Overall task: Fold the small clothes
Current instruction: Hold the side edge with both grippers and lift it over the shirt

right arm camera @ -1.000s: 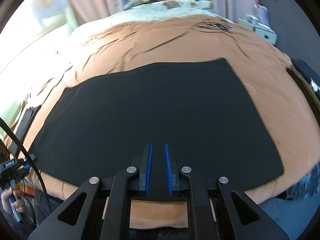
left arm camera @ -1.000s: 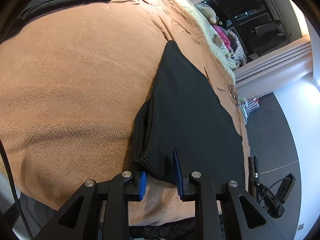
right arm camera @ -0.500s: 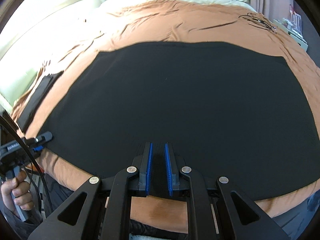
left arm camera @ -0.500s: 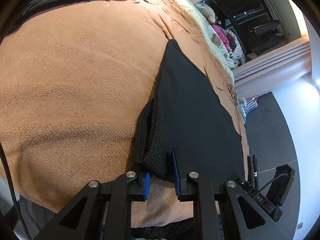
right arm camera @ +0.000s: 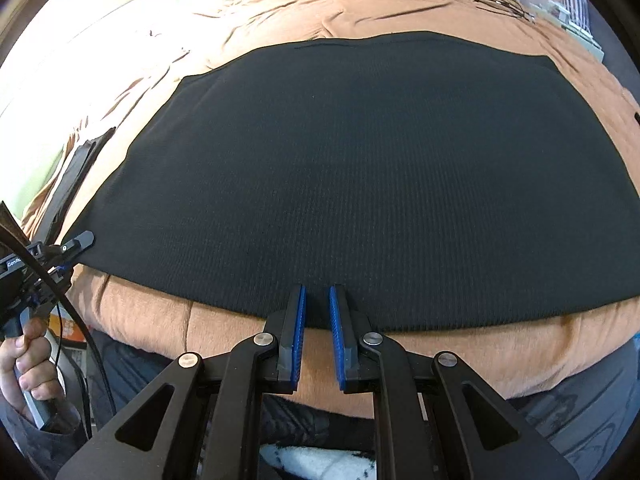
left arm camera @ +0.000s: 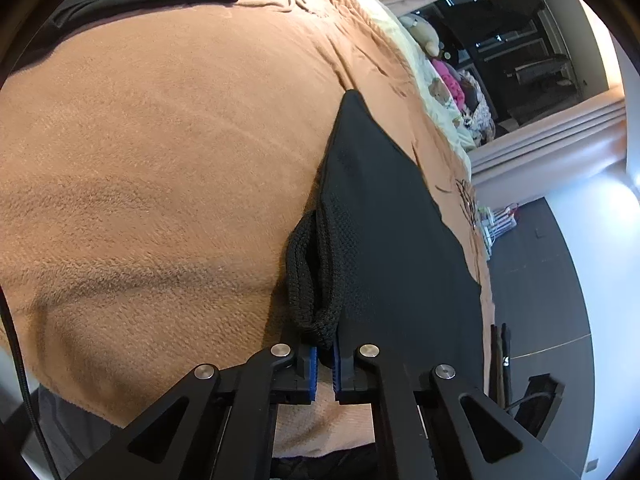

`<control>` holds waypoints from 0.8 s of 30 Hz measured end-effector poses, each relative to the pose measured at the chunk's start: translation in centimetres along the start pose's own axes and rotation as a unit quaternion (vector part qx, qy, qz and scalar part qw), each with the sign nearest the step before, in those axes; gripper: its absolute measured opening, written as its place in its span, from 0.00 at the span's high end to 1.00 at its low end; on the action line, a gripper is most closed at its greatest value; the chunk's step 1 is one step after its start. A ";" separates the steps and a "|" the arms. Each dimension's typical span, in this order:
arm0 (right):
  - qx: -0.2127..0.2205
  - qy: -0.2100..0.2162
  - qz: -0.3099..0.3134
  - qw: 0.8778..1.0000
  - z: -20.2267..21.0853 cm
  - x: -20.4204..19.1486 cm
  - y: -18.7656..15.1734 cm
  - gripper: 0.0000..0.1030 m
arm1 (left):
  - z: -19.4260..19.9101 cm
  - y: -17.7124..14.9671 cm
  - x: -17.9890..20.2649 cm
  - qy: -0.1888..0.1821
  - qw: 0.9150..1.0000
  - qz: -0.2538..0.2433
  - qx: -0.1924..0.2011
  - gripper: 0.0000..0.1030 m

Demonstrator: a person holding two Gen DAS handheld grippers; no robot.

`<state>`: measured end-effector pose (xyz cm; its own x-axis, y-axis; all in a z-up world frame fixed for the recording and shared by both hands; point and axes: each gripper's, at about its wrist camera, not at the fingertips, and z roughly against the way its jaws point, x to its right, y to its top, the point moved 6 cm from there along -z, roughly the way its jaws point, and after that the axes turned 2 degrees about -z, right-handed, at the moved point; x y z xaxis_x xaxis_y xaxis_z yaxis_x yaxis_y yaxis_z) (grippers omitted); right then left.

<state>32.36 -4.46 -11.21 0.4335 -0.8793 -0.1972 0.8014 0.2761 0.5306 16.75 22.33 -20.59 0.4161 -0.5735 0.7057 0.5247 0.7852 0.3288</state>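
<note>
Since a second ago the left gripper has been closing its jaws, and they now pinch the bunched near corner of the black knit garment, which lies spread flat on the tan blanket of the bed. Meanwhile the right gripper has dropped closer to the garment's near edge, where its jaws stand narrowly apart with nothing between them, and the person's left hand shows at that view's left margin.
</note>
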 end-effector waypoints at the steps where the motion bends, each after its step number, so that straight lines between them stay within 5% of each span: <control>1: -0.001 0.000 0.001 1.000 0.2 0.2 0.0 0.91 | 0.2 0.0 0.3 -0.002 1.000 -0.002 0.002 0.96; 10: 0.018 0.007 -0.003 1.000 1.0 0.8 2.0 0.91 | 1.6 1.8 5.1 -0.041 0.999 -0.028 0.013 0.96; 24: 0.010 0.039 -0.002 0.999 0.5 1.2 0.6 0.91 | 1.5 4.3 14.5 -0.071 0.993 -0.096 0.010 0.96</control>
<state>33.16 -5.50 -10.69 0.4613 -0.8471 -0.2639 0.7955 0.2632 0.5458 23.94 17.69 -8.03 0.2014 -0.6752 0.7096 0.5685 0.6705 0.4766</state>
